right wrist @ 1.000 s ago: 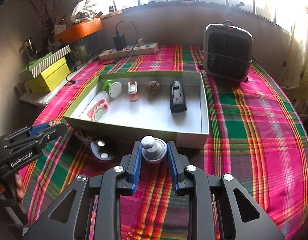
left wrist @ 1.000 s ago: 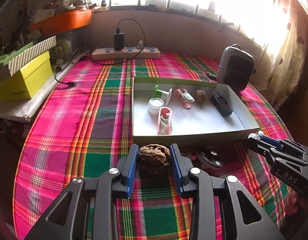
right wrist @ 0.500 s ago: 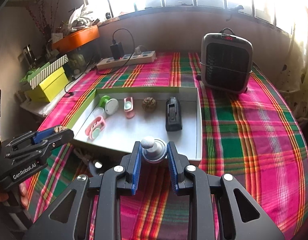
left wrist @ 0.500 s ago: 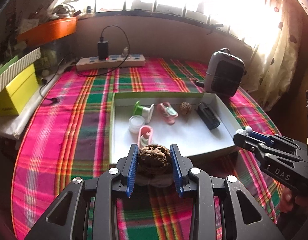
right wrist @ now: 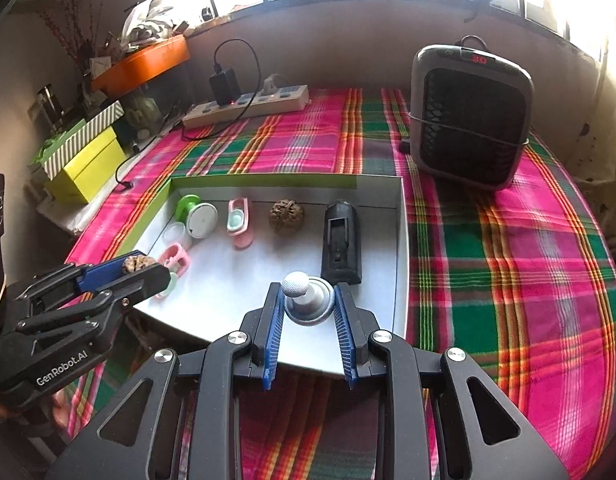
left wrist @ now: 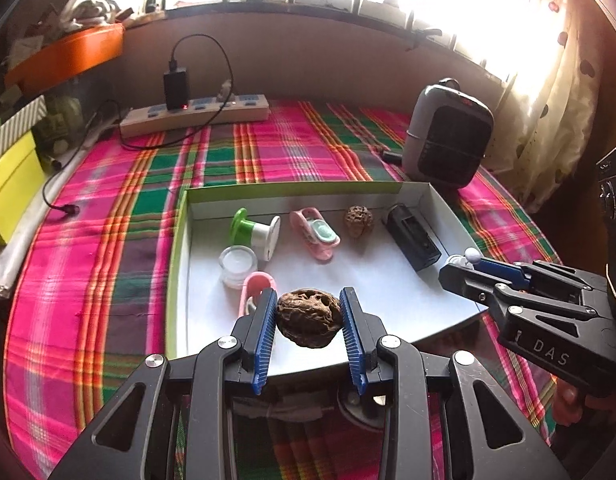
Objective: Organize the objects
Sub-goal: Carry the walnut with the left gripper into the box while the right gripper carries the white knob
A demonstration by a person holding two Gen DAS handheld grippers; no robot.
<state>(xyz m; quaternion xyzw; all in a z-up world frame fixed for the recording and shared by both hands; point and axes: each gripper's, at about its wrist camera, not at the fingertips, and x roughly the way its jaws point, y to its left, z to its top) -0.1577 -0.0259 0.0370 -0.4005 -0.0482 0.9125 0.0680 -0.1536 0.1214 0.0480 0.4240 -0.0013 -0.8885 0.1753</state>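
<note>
The left hand-held gripper point(left wrist: 309, 322) clamps a wrinkled walnut point(left wrist: 309, 323) above the near edge of the shallow box point(left wrist: 444, 204), and the right hand-held gripper point(right wrist: 308, 304) pinches a small metal knob-topped piece point(right wrist: 306, 304) over the box's near right part, just in front of the black device point(right wrist: 342, 246). To do this step well, I judge each piece should be lowered onto bare white floor before the jaws part: the walnut clear of the pink clip point(left wrist: 256, 290) at the near left, perhaps nearer the second walnut point(left wrist: 359, 219) at the far wall. Walnuts roll, so a low, gentle release seems wise.
</note>
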